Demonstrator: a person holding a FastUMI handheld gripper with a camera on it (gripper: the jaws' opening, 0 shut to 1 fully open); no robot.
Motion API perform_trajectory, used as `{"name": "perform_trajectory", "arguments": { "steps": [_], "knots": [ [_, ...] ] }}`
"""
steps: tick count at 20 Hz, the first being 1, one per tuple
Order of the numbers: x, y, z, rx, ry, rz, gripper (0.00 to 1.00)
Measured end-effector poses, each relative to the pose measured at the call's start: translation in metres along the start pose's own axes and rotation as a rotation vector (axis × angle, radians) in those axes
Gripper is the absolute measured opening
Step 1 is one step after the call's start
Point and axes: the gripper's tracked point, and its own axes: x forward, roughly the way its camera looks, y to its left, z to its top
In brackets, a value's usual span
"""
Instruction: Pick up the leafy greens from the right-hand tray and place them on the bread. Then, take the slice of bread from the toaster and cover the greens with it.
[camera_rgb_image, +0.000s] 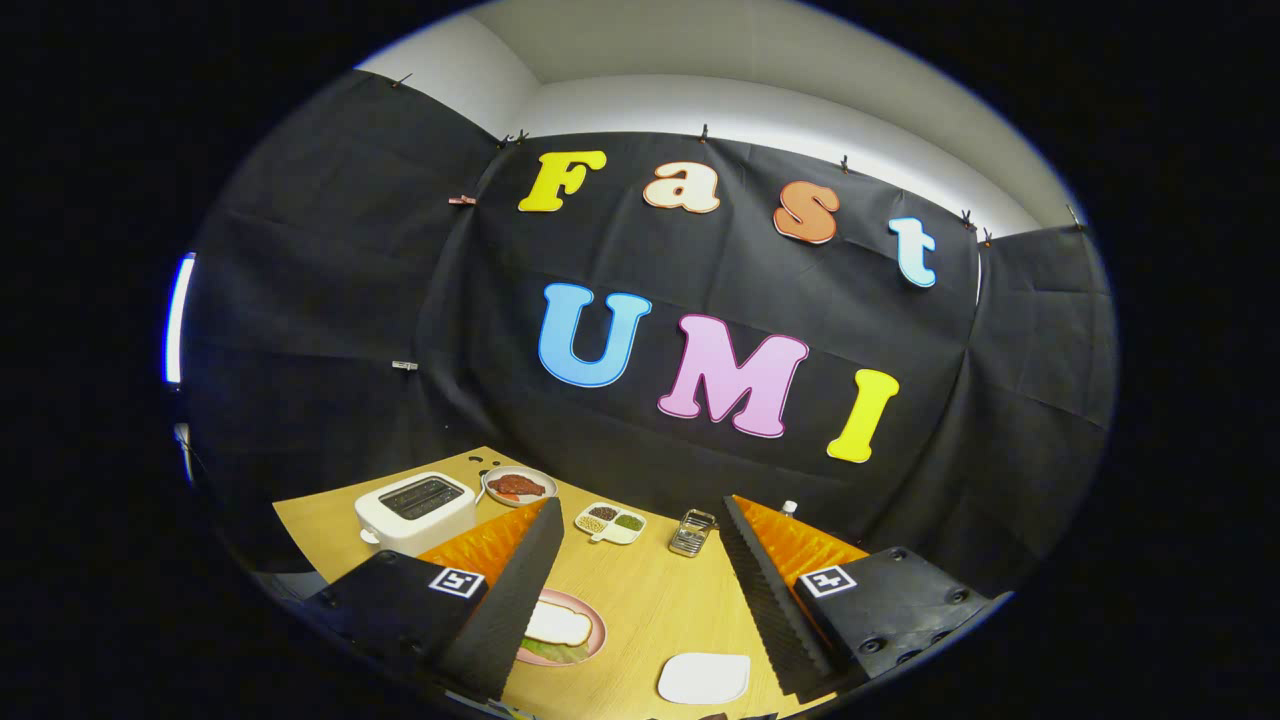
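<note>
Gripper (640, 520) wide open, 2 fingers spread apart, gripping nothing, raised over the wooden table (650, 600). Between the fingers: 1 pink plate (590, 640) with 1 bread slice (558, 625) lying on leafy greens (555, 652), partly hidden by the left finger; 1 white tray (704, 678) nearer the right finger. Beyond: 1 white toaster (415, 510), 1 plate of red food (518, 486), 1 divided dish (611, 522), 1 small metal rack (692, 532).
</note>
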Motion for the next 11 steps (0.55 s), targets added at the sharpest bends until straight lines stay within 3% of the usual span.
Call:
{"name": "perform_trajectory", "arguments": {
  "steps": [11],
  "knots": [
    [0.0055,-0.0044,-0.0076,0.006,0.015,-0.006,0.98]
  ]
}}
